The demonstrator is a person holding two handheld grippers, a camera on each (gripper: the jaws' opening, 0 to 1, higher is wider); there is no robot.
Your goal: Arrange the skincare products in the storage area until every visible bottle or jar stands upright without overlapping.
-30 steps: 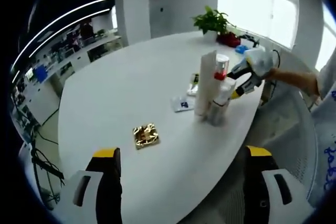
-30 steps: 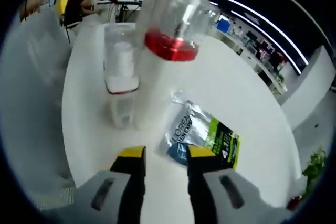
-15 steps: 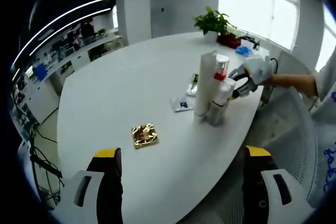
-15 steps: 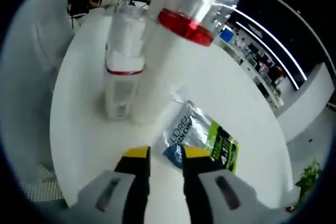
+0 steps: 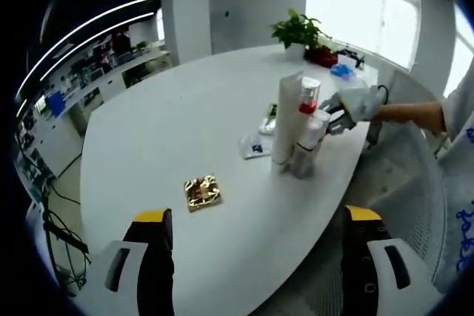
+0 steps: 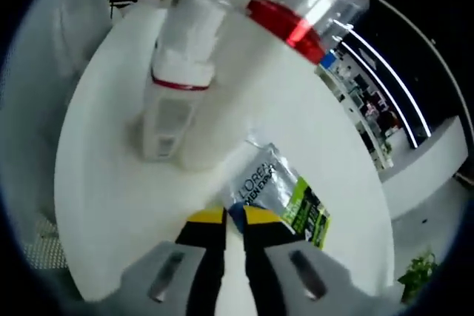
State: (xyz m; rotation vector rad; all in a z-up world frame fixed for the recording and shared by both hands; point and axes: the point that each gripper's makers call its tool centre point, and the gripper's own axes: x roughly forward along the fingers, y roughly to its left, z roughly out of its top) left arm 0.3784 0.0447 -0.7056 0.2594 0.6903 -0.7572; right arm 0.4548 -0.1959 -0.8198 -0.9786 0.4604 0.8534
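Right gripper [image 6: 234, 216] jaws nearly shut on nothing, sachet [image 6: 280, 192] just past the tips and upright bottles [image 6: 194, 86] beyond-left near the table [image 5: 178, 116] edge; left gripper [image 5: 255, 223] wide open, bare tabletop ahead, gold packet [image 5: 202, 191] between.

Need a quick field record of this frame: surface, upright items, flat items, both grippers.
surface: white table
upright: tall white tube, red-banded bottle and a shorter bottle, clustered close together
flat: sachets beside the cluster, gold packet apart
left gripper: open, empty, above the near table edge
right gripper: jaws nearly shut, holding nothing, over a sachet
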